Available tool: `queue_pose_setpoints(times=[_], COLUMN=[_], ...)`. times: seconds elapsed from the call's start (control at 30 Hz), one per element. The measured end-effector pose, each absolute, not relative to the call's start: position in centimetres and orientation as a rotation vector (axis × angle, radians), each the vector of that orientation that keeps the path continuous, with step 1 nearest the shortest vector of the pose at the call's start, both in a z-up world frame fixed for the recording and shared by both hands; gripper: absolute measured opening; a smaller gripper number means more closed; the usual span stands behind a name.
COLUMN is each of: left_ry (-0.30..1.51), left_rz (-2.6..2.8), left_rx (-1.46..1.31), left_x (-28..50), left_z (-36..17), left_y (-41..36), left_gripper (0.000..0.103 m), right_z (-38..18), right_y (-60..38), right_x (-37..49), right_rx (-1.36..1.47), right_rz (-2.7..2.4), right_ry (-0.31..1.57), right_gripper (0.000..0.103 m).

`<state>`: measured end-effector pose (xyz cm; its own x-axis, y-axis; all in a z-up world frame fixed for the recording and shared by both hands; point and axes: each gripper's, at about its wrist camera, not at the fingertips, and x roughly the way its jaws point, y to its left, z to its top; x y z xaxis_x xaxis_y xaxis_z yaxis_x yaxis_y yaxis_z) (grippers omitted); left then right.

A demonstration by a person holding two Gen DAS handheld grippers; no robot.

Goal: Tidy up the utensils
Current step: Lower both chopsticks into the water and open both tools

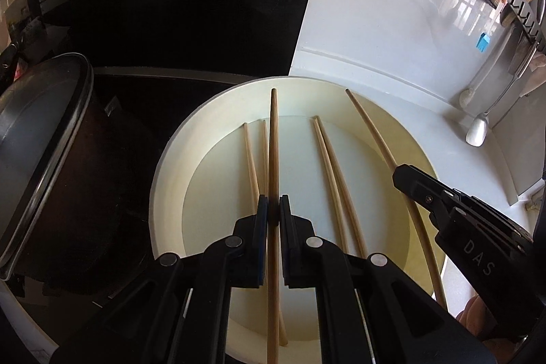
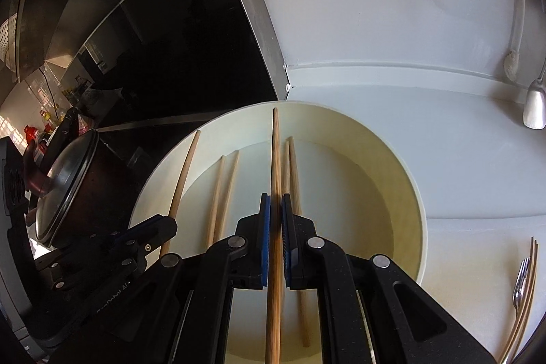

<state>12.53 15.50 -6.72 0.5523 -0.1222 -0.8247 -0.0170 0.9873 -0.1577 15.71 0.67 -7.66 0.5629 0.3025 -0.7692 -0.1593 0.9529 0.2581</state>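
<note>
Left tongs and right tongs are each clamped on one chopstick above the bowl. Four chopsticks remain inside; a fork lies on the surface. Sorting appears barely begun.

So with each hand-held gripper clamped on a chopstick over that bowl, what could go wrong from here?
1. The left hand-held gripper and right hand-held gripper each pinch one long bamboo chopstick partway along, so it may pivot or slip.
2. Lifting could knock the loose thin chopsticks in the cream round bowl.
3. The grippers are close and may collide.
</note>
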Motion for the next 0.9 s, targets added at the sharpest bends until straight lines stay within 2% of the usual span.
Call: queue_pose_setpoints(times=[0.43, 0.7, 0.73, 0.8, 0.83, 0.87, 0.9], left_ry=[1.104, 1.139, 1.142, 1.143, 1.141, 1.138, 1.133], left_rz=[-0.06, -0.055, -0.054, -0.047, -0.041, -0.037, -0.03], left_rx=[-0.147, -0.136, -0.135, -0.137, -0.14, -0.142, -0.142], left_x=[15.2, 16.3, 16.3, 16.3, 16.3, 16.2, 16.1], left_z=[-9.8, -10.7, -10.7, -10.8, -10.8, -10.7, -10.6], left_y=[14.9, 14.4, 14.4, 14.5, 14.6, 14.7, 14.8], left_gripper=[0.008, 0.009, 0.011, 0.031, 0.037, 0.049, 0.056], right_z=[-11.6, -12.5, -12.6, -12.6, -12.6, -12.6, -12.5], right_y=[0.7, 0.7, 0.9, 0.9, 0.9, 0.9, 0.9], right_x=[19.4, 20.0, 20.2, 20.2, 20.1, 20.1, 20.2], right_rx=[0.174, 0.164, 0.159, 0.154, 0.151, 0.145, 0.138], right_rz=[0.256, 0.272, 0.273, 0.273, 0.274, 0.272, 0.266], right_ry=[1.122, 1.164, 1.169, 1.173, 1.175, 1.175, 1.176], right_gripper=[0.006, 0.006, 0.006, 0.007, 0.007, 0.007, 0.014])
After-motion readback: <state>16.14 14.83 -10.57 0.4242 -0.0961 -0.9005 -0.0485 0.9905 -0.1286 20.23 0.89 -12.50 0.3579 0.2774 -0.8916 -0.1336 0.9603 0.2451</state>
